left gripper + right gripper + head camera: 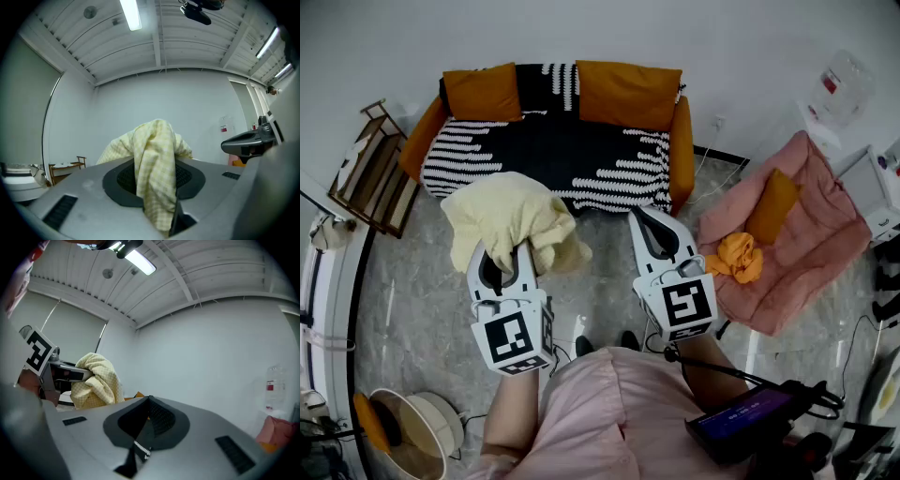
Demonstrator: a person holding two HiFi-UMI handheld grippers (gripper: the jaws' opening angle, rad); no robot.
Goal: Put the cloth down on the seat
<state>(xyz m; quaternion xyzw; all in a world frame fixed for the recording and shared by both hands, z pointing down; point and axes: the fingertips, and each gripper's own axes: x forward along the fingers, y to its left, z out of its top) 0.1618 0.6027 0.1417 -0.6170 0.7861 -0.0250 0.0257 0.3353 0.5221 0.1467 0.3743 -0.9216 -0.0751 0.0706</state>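
Note:
A pale yellow checked cloth (514, 217) hangs bunched from my left gripper (504, 255), whose jaws are shut on it. The same cloth (157, 171) fills the gap between the jaws in the left gripper view and drapes over them. It is held in the air in front of the sofa seat (553, 155), which has a black and white patterned cover. My right gripper (649, 221) is beside it on the right, shut with nothing between its jaws. The right gripper view also shows the cloth (96, 380) off to the left.
Two orange cushions (626, 94) lean on the sofa back. A pink floor seat (806, 239) with an orange cloth (739, 257) lies to the right. A wooden rack (370, 169) stands left of the sofa. A round basket (408, 433) sits at the lower left.

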